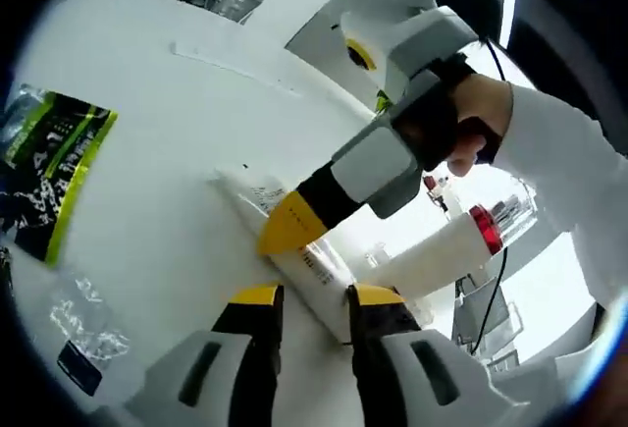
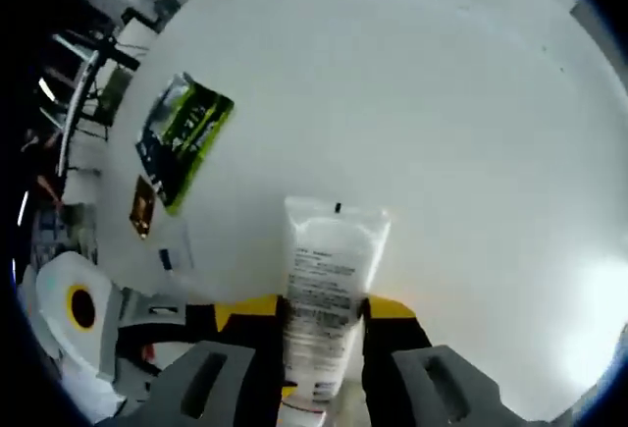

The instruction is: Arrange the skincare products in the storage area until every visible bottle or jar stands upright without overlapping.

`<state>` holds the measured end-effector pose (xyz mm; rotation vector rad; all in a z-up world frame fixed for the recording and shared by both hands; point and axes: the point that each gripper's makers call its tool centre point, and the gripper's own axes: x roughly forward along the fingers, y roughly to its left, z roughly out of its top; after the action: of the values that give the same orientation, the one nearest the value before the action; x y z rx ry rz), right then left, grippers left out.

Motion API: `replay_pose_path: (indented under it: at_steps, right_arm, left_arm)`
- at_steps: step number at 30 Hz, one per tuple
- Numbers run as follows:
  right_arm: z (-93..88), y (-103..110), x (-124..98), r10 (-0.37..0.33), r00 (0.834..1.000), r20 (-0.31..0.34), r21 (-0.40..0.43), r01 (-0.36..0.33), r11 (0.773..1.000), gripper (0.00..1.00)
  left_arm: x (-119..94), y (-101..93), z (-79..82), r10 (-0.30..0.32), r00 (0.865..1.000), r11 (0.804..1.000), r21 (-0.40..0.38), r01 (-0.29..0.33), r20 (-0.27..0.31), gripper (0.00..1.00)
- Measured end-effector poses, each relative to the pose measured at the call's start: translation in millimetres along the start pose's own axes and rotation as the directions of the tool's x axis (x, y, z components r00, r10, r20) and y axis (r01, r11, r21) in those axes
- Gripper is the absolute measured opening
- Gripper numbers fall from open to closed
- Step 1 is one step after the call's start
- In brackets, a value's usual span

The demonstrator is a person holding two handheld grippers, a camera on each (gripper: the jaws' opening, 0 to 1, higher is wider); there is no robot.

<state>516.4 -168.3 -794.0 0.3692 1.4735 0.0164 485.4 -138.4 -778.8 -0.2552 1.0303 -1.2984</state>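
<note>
A white squeeze tube [image 1: 257,201] with small print lies slanted over the white table [image 1: 167,103]. Its near end sits between the yellow-tipped jaws of my left gripper [image 1: 316,297], which press on both of its sides. My right gripper [image 1: 285,231], held by a gloved hand [image 1: 461,133], comes in from the upper right and grips the tube farther along. In the right gripper view the same tube [image 2: 329,260] runs up between my right gripper [image 2: 322,311], crimped end away from me. A white bottle with a red cap [image 1: 442,250] lies just beyond.
A green and black sachet [image 1: 54,172] [image 2: 186,137] lies flat to the left. Clear plastic packets [image 1: 83,319] and a small brown packet [image 2: 142,206] sit near it. A clear acrylic organiser [image 1: 491,314] stands at the right. Open tabletop [image 2: 471,133] stretches beyond the tube.
</note>
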Motion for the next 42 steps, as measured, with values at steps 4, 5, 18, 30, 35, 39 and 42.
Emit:
replay_pose_path:
  at_steps: [4,5,18,30,35,39,42]
  right_arm:
    - [3.0,-1.7,-2.9,0.12,0.991,0.059,0.039,-0.122,0.992,0.22]
    - [4.9,-2.6,-3.1,0.138,0.988,0.074,0.061,-0.143,0.988,0.22]
    - [8.0,-3.1,-5.5,0.226,0.963,0.147,0.128,-0.245,0.961,0.25]
    - [6.2,22.0,-19.6,0.292,0.938,0.186,0.049,-0.305,0.951,0.28]
    - [2.5,31.8,-26.5,0.277,0.943,0.183,0.018,-0.285,0.958,0.29]
    - [6.2,33.3,-28.8,0.262,0.945,0.195,0.015,-0.27,0.963,0.29]
    - [2.6,35.7,-31.1,0.222,0.959,0.177,-0.01,-0.224,0.975,0.32]
  left_arm:
    - [5.7,-0.7,4.9,0.001,1.0,1.0,-0.023,0.0,0.024,0.23]
    - [6.3,-0.5,5.2,0.0,1.0,1.0,-0.027,0.001,0.027,0.23]
    - [7.4,-8.7,6.0,0.032,0.999,0.999,-0.032,-0.032,-0.012,0.19]
    - [-9.2,-1.1,21.7,0.108,0.992,0.993,0.031,-0.11,0.066,0.15]
    - [-16.4,-2.8,24.8,0.121,0.988,0.989,0.069,-0.128,0.091,0.14]
    - [-19.6,-1.0,26.3,0.139,0.983,0.984,0.093,-0.15,0.116,0.14]
    - [-25.3,-7.0,32.4,0.173,0.974,0.947,0.247,-0.205,0.145,0.14]
